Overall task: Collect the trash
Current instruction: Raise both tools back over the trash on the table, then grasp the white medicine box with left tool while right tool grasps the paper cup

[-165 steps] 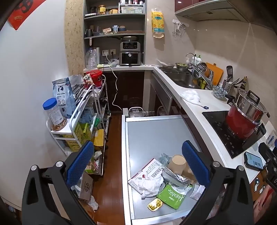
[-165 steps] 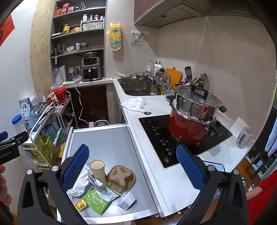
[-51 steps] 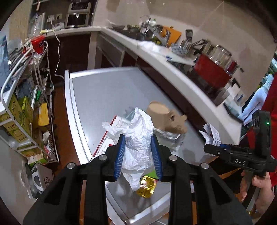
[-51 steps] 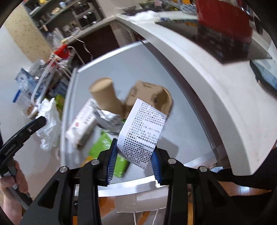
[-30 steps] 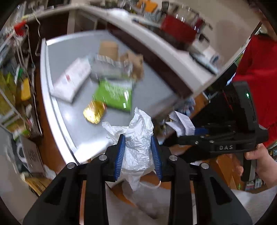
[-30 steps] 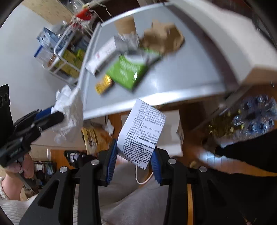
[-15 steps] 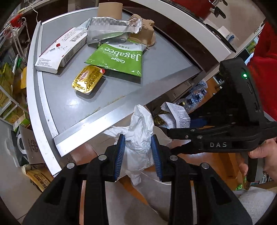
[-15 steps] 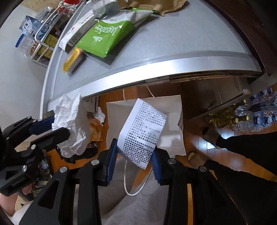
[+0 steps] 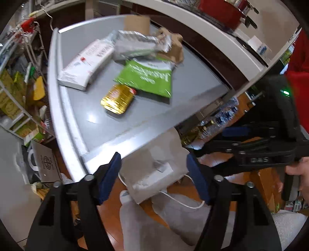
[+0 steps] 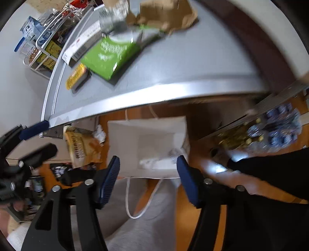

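Observation:
A white paper bag [image 9: 154, 170] [image 10: 150, 142] stands open on the floor below the grey table's near edge. Crumpled white trash [image 10: 156, 161] lies inside it. My left gripper [image 9: 153, 173] hangs over the bag, its jaws opening, nothing between them. My right gripper [image 10: 147, 173] is also above the bag, its jaws opening and empty; it appears at the right of the left wrist view [image 9: 237, 135]. On the grey table [image 9: 81, 115] remain a green snack bag [image 9: 146, 77], a gold packet [image 9: 117, 99], a white carton [image 9: 87, 63], a silver foil bag [image 9: 135, 46], a paper cup [image 9: 137, 22] and a brown cardboard holder [image 9: 173, 48].
A wire rack with boxes [image 9: 15, 81] stands left of the table. A white counter [image 9: 222, 40] with a red pot [image 9: 222, 9] runs along the right. Bottles [image 10: 274, 127] and a yellow bag [image 10: 83, 146] lie on the wooden floor. A person's grey trouser legs [image 9: 154, 222] are below.
Both grippers have opened. The white crumpled plastic has left the left gripper and the receipt has left the right one; both dropped into the paper bag. Both grippers sank slightly.

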`<state>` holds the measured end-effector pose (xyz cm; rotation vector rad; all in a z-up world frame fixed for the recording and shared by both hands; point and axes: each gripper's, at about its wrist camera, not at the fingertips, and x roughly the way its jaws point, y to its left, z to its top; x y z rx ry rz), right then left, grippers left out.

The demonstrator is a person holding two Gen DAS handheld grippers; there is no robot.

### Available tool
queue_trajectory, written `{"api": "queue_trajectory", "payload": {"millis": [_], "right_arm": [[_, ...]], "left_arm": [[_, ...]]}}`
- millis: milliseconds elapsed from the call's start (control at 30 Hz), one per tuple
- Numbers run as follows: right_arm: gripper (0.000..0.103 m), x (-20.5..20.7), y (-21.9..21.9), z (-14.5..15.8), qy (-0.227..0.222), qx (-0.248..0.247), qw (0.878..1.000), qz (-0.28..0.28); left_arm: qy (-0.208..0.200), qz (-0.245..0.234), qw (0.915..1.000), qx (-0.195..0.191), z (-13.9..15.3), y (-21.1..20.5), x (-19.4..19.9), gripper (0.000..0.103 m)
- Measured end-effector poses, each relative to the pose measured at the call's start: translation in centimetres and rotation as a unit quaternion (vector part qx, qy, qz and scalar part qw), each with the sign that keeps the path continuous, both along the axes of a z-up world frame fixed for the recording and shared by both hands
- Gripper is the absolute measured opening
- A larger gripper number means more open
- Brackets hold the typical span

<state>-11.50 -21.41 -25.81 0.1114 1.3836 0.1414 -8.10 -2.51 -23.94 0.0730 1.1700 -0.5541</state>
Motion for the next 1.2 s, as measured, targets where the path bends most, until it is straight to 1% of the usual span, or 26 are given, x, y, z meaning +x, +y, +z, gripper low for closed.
{"api": "queue_trajectory", "payload": {"millis": [33,100,133,200,267,300,333,367,467,567,633,700,800,967,1033,1100,1200], "right_arm": [[0.063,-0.1,0.1,1.1,-0.018,-0.019,1.0,0.007],[0.08,-0.4,0.6,4.2,-0.073,-0.064,0.995,0.015],[0.084,-0.5,0.7,5.5,-0.1,-0.08,0.992,0.015],[0.096,-0.6,1.0,8.9,-0.169,-0.102,0.98,0.008],[0.099,-0.6,1.1,11.8,-0.228,-0.101,0.968,0.001],[0.099,-0.4,1.1,12.9,-0.246,-0.096,0.964,-0.001],[0.099,-0.1,1.2,14.0,-0.263,-0.088,0.961,-0.001],[0.099,0.3,1.2,15.0,-0.275,-0.079,0.958,-0.003],[0.099,1.8,1.4,16.7,-0.301,-0.057,0.952,-0.005],[0.099,3.7,1.7,17.3,-0.307,-0.05,0.95,-0.004],[0.099,4.4,2.1,17.4,-0.308,-0.051,0.95,-0.002],[0.099,5.6,2.6,17.1,-0.305,-0.049,0.951,0.0],[0.099,7.7,3.2,16.2,-0.293,-0.036,0.955,0.009],[0.099,12.9,3.9,12.7,-0.243,-0.024,0.97,0.016],[0.099,15.0,4.1,11.0,-0.219,-0.018,0.975,0.016],[0.099,16.7,4.4,9.7,-0.2,-0.01,0.979,0.021],[0.099,19.2,4.9,7.7,-0.174,-0.013,0.984,0.028]], "left_arm": [[-0.009,0.007,0.9999,0.003,0.6,0.3,0.1,0.078],[-0.027,0.016,0.9995,0.009,1.7,0.6,0.5,0.081],[-0.039,0.023,0.9989,0.015,2.3,0.8,0.6,0.082],[-0.072,0.042,0.9961,0.029,4.0,1.1,1.2,0.089],[-0.111,0.065,0.9912,0.029,6.0,1.3,1.9,0.094],[-0.124,0.071,0.9895,0.025,6.9,1.6,2.0,0.096],[-0.144,0.078,0.9864,0.016,8.1,1.9,2.4,0.097],[-0.153,0.081,0.9849,0.014,8.6,1.9,2.7,0.099],[-0.189,0.1,0.9767,0.015,10.5,2.3,4.4,0.1],[-0.202,0.105,0.9737,0.013,11.3,2.7,5.9,0.101],[-0.208,0.11,0.9716,0.02,11.6,3.0,7.0,0.101],[-0.204,0.11,0.9728,0.014,11.3,3.3,7.5,0.101],[-0.181,0.102,0.9781,0.001,10.2,4.0,8.5,0.101],[-0.153,0.099,0.9831,0.017,7.5,4.1,10.0,0.101],[-0.147,0.092,0.9847,0.013,6.8,4.2,10.4,0.101],[-0.138,0.085,0.9866,0.016,5.8,4.2,11.2,0.101],[-0.118,0.068,0.9906,0.011,4.3,4.1,12.6,0.101]]}}
